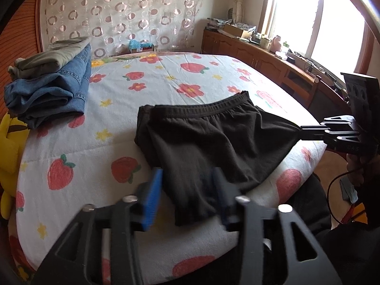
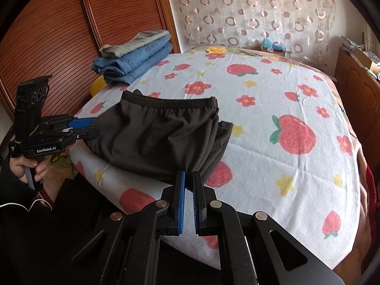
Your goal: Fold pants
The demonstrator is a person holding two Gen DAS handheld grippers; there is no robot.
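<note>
Black shorts with an elastic waistband (image 1: 209, 140) lie near the front edge of the bed, and they also show in the right wrist view (image 2: 161, 137). My left gripper (image 1: 187, 190) is open, its blue-padded fingers on either side of the near leg hem; seen from the right wrist view (image 2: 93, 127) its jaws stand apart at the shorts' left edge. My right gripper (image 2: 188, 178) is shut on the shorts' hem corner and pulls the cloth taut; it also shows in the left wrist view (image 1: 301, 131).
A stack of folded blue jeans and olive trousers (image 1: 49, 85) sits at the bed's far left corner (image 2: 133, 59). The strawberry-print bedsheet (image 2: 273, 109) covers the bed. A yellow plush toy (image 1: 7, 147) lies at the left edge. A wooden cabinet (image 1: 261, 54) runs along the window wall.
</note>
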